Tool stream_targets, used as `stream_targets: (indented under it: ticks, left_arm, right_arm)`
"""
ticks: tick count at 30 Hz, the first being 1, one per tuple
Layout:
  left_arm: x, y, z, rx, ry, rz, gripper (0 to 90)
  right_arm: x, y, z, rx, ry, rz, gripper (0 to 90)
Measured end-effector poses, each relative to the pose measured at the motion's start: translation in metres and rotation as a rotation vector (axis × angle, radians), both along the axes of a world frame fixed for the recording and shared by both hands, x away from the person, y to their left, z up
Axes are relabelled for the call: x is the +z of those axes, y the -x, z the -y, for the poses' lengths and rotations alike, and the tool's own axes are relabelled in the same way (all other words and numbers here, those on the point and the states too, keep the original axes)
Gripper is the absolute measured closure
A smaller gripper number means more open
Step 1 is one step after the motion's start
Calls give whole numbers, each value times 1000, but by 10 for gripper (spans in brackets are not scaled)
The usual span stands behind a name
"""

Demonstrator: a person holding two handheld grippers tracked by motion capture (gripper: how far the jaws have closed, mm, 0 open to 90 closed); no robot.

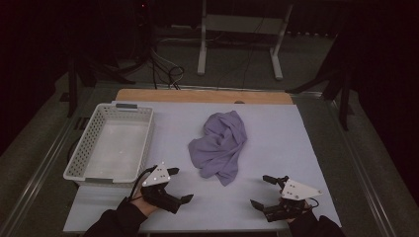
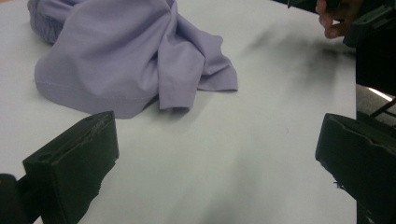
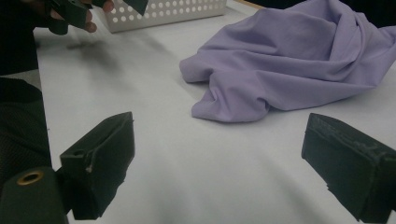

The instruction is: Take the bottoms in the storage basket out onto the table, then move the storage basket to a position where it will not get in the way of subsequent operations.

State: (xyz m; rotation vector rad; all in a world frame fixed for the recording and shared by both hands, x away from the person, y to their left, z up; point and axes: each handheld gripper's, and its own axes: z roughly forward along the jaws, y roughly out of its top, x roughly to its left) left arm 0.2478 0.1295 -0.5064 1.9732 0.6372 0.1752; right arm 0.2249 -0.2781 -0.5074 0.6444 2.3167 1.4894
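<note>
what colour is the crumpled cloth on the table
Plain lilac cloth, no pattern; clearest in the right gripper view.

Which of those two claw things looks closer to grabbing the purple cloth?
Probably the left gripper. It sits open nearer the cloth, whose low corner points between the two. The right gripper, open too, lies a little farther off.

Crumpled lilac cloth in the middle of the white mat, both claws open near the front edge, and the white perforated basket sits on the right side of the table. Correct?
Not quite: the white perforated plastic basket sits on the left side, as the high view shows. The rest holds: the crumpled lilac cloth lies mid-mat, and the left claw and right claw are open near the front edge of the white mat.
</note>
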Motion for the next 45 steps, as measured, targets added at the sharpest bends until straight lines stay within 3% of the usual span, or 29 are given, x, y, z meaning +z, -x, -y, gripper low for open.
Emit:
stream_targets:
  ticks: [15,45]
  left_arm:
    - [-4,3,2,-3,-3,19,0]
    - [-8,2,1,-9,5,-3,0]
  right_arm:
    - [-1,0,0,1,10,0,95]
    - [-2,-2,-2,-6,17,-6,95]
